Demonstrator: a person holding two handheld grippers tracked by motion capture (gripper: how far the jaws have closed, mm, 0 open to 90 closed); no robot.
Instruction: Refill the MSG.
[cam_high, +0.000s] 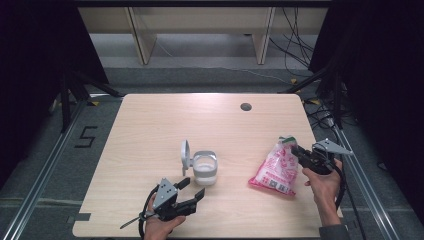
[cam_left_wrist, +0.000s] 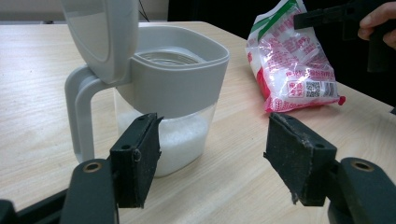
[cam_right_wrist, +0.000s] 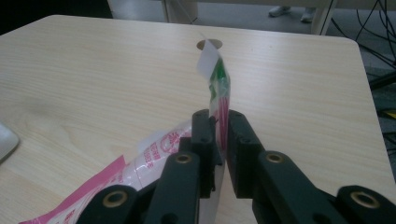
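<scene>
Nearest the surface's front edge, left claw has jaws spread wide, gripping nothing, just short of the clear plastic jug with grey handle and flipped-up grey lid, holding white granules. Farther right, right claw pinches the top edge of the pink-and-white printed plastic bag, whose bottom rests on the surface; whether the pads press I can't tell.

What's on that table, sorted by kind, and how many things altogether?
Grey-lidded jug with white grains inside, lid flipped open: 1
Pink and white printed bag: 1
Hand-held grippers, left gripper and right gripper: 2
Total: 4
</scene>
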